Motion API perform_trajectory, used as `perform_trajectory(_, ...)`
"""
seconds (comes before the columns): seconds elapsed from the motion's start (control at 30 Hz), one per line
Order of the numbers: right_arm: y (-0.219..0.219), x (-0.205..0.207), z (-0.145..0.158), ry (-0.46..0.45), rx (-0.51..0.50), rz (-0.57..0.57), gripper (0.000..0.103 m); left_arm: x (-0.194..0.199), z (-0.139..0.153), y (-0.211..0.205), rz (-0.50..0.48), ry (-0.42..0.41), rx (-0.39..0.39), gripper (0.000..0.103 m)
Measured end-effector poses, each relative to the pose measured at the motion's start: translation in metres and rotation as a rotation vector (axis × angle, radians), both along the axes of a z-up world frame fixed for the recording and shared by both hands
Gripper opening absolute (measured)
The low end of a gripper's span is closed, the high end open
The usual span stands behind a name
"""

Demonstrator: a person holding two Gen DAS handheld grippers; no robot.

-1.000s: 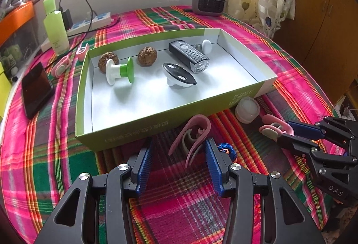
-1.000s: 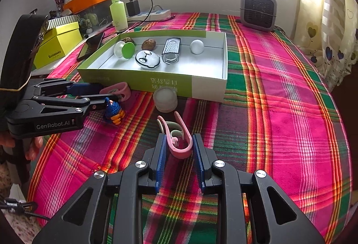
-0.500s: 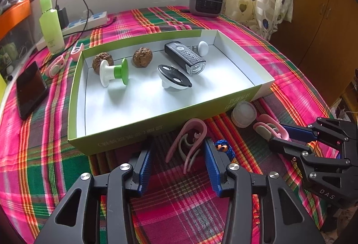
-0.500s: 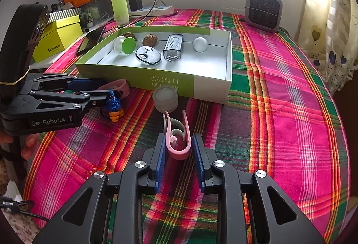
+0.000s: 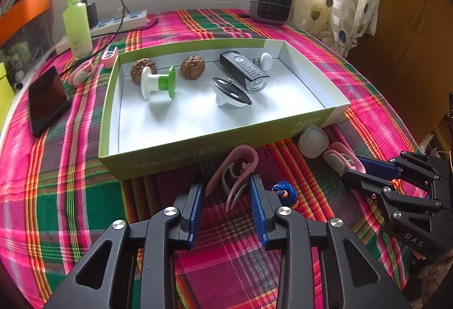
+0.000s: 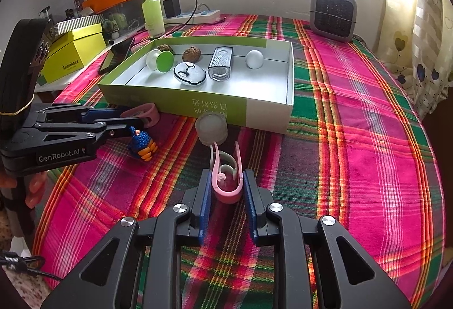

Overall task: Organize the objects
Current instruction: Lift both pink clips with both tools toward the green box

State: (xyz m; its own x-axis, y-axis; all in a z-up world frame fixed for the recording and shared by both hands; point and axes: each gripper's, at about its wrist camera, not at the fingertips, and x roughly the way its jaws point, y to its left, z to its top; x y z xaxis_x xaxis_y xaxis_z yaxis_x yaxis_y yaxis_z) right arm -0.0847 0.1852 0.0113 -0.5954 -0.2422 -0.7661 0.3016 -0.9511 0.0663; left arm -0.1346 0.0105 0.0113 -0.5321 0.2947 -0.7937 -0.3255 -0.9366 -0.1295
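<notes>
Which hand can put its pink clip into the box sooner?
Probably right: the right gripper is clamped on a pink plastic clip; the left gripper has just been closing its jaws around a second pink clip, not yet squeezing.
</notes>
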Motion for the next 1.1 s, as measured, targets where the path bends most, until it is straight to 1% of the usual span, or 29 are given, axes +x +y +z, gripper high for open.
perform_trajectory(0.23, -0.002, 0.003, 0.001, 0.000, -0.002, 0.005, 0.023, 0.013, 0.000, -0.011, 0.042, -0.005, 0.007, 0.029)
perform_trajectory(0.43, -0.004, 0.009, 0.001, -0.001, -0.005, 0.009, 0.023, 0.027, 0.000, -0.017, 0.057, -0.009, 0.014, 0.029)
perform_trajectory(0.63, -0.002, 0.016, 0.000, -0.001, 0.002, -0.001, 0.023, 0.036, 0.000, -0.015, 0.046, -0.014, 0.015, 0.029)
perform_trajectory(0.87, 0.009, 0.016, 0.000, -0.006, 0.006, -0.036, 0.023, 0.039, 0.001, -0.009, 0.003, -0.010, 0.000, 0.030)
perform_trajectory(0.93, 0.009, 0.015, -0.001, -0.008, 0.009, -0.041, 0.023, 0.037, 0.002, -0.011, -0.002, -0.010, 0.007, 0.034)
perform_trajectory(1.0, 0.008, 0.014, -0.002, -0.008, 0.016, -0.037, 0.023, 0.035, 0.003, -0.011, -0.003, -0.006, 0.006, 0.043)
perform_trajectory(1.07, 0.007, 0.014, -0.002, -0.007, 0.019, -0.030, 0.028, 0.033, 0.002, -0.010, -0.016, -0.008, 0.002, 0.047)
perform_trajectory(1.1, 0.007, 0.013, -0.002, -0.007, 0.016, -0.027, 0.033, 0.031, 0.000, -0.009, -0.019, -0.014, -0.004, 0.047)
